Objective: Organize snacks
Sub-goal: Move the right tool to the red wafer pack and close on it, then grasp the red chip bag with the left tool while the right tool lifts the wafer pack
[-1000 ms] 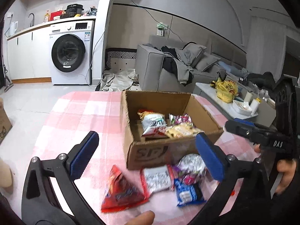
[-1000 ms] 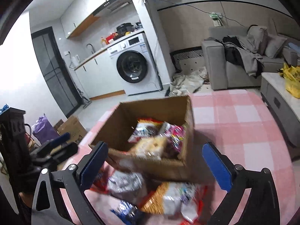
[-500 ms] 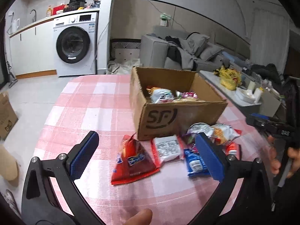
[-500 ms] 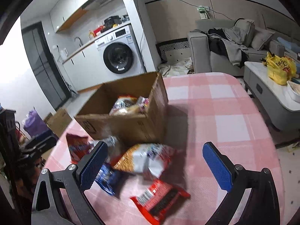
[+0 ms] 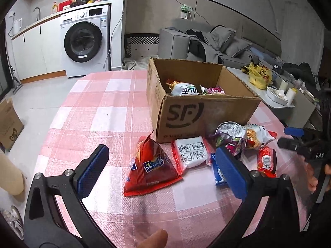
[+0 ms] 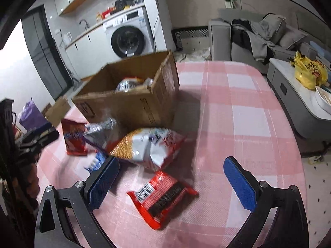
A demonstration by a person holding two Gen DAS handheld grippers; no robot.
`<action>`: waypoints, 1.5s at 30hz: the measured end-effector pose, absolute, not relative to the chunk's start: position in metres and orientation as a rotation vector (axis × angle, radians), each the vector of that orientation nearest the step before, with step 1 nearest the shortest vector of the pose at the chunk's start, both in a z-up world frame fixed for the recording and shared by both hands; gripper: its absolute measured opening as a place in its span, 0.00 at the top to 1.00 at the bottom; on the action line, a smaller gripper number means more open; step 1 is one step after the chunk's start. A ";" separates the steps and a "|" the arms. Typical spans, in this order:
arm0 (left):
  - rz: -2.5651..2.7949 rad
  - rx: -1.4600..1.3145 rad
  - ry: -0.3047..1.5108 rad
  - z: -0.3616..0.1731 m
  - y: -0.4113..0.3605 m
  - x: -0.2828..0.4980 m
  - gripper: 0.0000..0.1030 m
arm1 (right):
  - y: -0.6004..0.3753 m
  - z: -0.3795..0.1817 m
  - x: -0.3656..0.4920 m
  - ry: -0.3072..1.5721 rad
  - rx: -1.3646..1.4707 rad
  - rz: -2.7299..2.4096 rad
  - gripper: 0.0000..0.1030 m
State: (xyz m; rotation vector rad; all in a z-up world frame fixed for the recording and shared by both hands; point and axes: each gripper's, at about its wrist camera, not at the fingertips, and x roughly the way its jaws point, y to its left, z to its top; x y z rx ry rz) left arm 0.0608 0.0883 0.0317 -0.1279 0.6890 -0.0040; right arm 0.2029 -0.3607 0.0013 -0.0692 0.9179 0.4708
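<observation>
An open SF cardboard box on the pink checked table holds several snack packs. In front of it lie a red pyramid bag, a white-and-red pack, a blue pack, a crumpled silver bag and an orange-white bag. My left gripper is open and empty above the red bag. My right gripper is open and empty over a red flat pack, near the orange-white bag and the box.
A washing machine and counter stand at the back left, a grey sofa behind the table. A low cabinet with a yellow bag is to the right. A small carton sits on the floor at left.
Both grippers have pulled back from the box toward the table's near edge, bringing the loose packs in front of the box into fuller view. Both stay open and empty.
</observation>
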 end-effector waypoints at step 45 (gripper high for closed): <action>0.043 -0.217 0.782 -0.019 0.110 0.091 0.01 | -0.322 -0.014 0.166 0.872 -0.260 0.779 0.48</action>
